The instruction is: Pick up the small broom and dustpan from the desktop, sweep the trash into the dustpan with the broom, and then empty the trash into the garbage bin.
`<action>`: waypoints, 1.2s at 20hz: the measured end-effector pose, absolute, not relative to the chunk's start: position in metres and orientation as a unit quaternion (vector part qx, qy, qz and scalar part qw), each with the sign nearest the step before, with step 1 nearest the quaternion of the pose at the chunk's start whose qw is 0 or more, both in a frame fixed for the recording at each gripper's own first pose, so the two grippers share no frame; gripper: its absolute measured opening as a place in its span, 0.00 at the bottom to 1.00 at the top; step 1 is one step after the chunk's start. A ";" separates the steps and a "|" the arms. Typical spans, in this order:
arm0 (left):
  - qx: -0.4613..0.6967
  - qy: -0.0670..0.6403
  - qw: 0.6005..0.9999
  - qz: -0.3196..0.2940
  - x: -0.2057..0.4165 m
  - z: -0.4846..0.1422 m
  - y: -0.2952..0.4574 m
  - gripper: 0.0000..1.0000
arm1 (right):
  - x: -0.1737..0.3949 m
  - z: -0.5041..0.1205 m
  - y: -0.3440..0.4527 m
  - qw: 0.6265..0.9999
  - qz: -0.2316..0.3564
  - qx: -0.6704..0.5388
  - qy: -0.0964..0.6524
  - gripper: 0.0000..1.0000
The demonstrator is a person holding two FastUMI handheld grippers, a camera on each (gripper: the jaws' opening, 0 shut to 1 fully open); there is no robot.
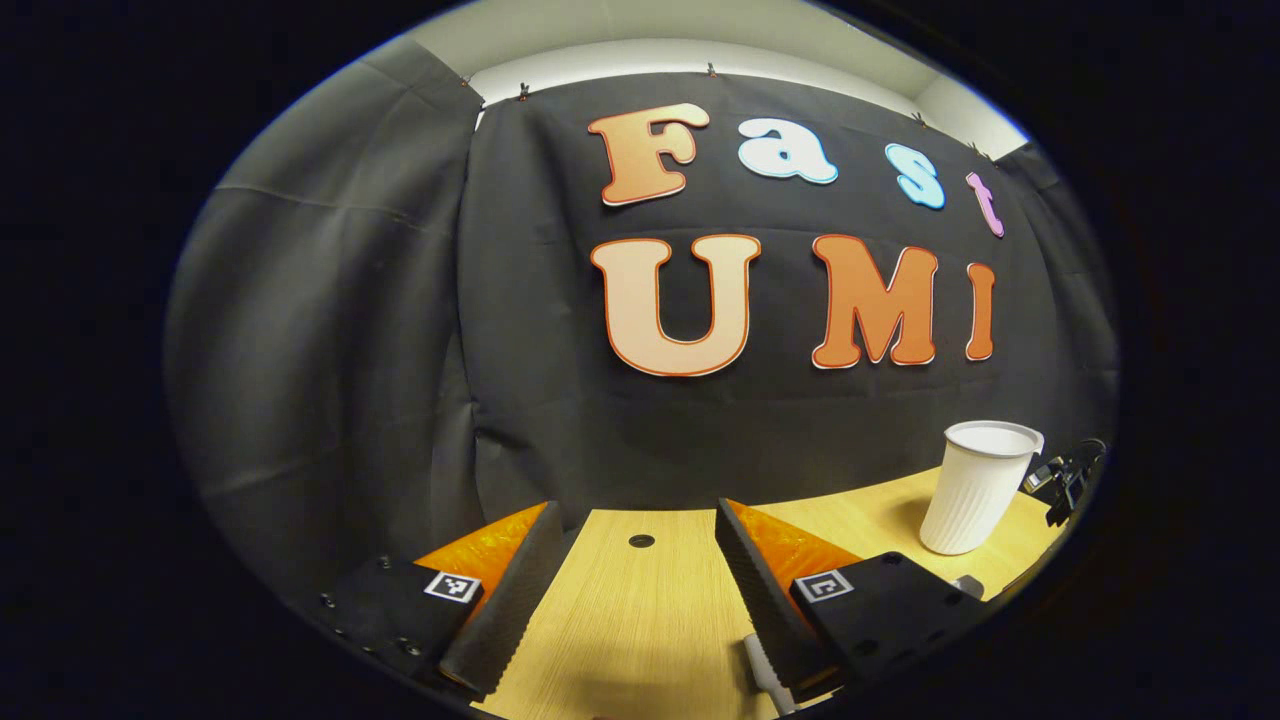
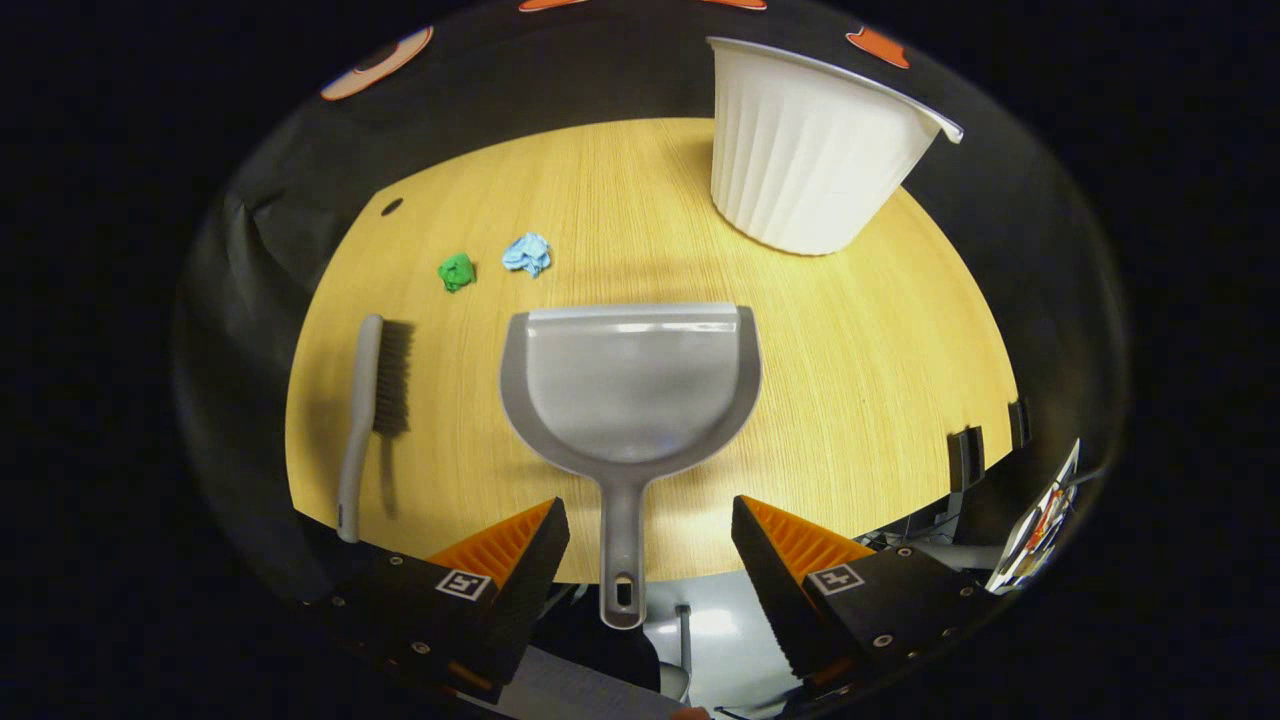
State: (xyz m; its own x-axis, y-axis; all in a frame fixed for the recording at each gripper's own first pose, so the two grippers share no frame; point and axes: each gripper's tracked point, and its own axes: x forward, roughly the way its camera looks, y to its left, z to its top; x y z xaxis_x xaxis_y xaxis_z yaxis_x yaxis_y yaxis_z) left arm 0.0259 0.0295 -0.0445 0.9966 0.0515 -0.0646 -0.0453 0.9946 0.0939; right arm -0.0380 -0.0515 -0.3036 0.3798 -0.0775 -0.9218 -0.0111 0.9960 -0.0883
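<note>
in the left gripper view the left gripper [image 1: 635,560] hangs spread over bare desktop [image 1: 640,620], the bin [image 1: 975,487] far right. in the right gripper view the right gripper [image 2: 650,550] gapes astride the dustpan [image 2: 630,390] handle, ungrasped; broom [image 2: 370,420] left, trash [image 2: 526,253] far. pickup judged pending: next, clamp that handle.

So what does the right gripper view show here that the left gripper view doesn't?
The right gripper view has the dustpan, its handle between the open right gripper, the broom lying beside it, and two scraps, green and blue. The left gripper view has the open left gripper low over the desk, with a grey handle end by one finger. Both share the white bin and the wooden desk.
</note>
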 end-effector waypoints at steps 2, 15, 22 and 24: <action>0.042 0.045 0.998 0.026 0.026 -0.053 0.031 0.98 | -0.038 -0.317 -0.047 0.815 -0.018 -0.025 0.578 0.99; 0.050 0.061 0.996 0.041 0.016 -0.071 0.037 0.98 | -0.049 -0.380 -0.046 0.751 -0.025 -0.036 0.659 0.71; 0.052 0.113 0.992 0.015 0.011 -0.104 0.012 0.98 | -0.047 -0.379 -0.047 0.754 -0.013 -0.062 0.654 0.30; 0.048 0.142 0.989 0.001 0.008 -0.121 -0.001 0.98 | -0.048 -0.380 -0.046 0.751 -0.012 -0.059 0.658 0.30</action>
State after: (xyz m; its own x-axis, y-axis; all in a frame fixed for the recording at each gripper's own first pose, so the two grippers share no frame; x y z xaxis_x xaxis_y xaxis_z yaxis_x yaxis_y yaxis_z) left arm 0.0080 -0.0010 -0.1213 0.9596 0.0148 -0.2811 0.0124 0.9954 0.0947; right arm -0.0476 -0.0464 -0.3796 0.1341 -0.0954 -0.9864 -0.0589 0.9928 -0.1040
